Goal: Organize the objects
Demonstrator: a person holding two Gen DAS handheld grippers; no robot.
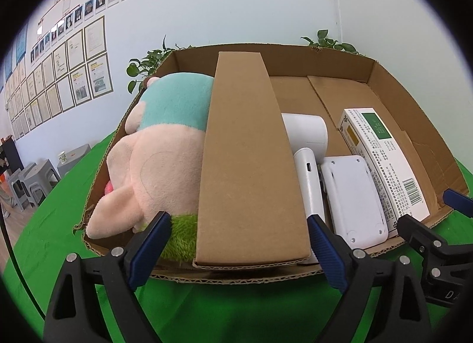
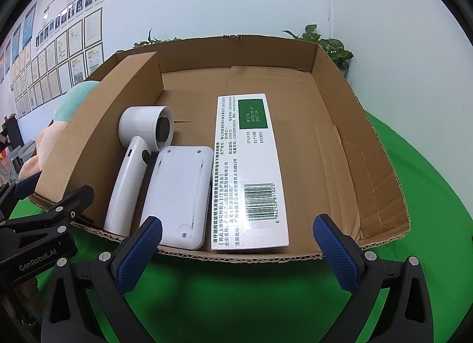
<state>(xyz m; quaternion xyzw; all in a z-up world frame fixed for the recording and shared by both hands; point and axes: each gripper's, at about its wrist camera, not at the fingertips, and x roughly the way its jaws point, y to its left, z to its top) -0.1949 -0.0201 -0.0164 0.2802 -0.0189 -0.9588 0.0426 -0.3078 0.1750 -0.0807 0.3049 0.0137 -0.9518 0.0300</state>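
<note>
Both the left gripper [image 1: 238, 241] and right gripper [image 2: 236, 242] gape empty; keep them clear of the box [image 2: 369, 142] at twelve o'clock.

My green-covered table [image 2: 428, 195] bears one open cardboard box [image 2: 369, 136], sitting dead centre and stretching from nine o'clock across to three o'clock before my tongs.

Left gripper [image 1: 239, 242] jaws wide apart, empty, at near edge of cardboard box [image 1: 399, 100] on green cloth [image 1: 236, 307]. Cardboard divider [image 1: 245, 165] splits box. Left compartment: plush toy [image 1: 159, 162]. Right compartment: white handheld fan [image 1: 307, 154], white flat case [image 1: 351, 198], printed carton [image 1: 384, 162] side by side. Right gripper [image 1: 428, 224] at right edge.
</note>
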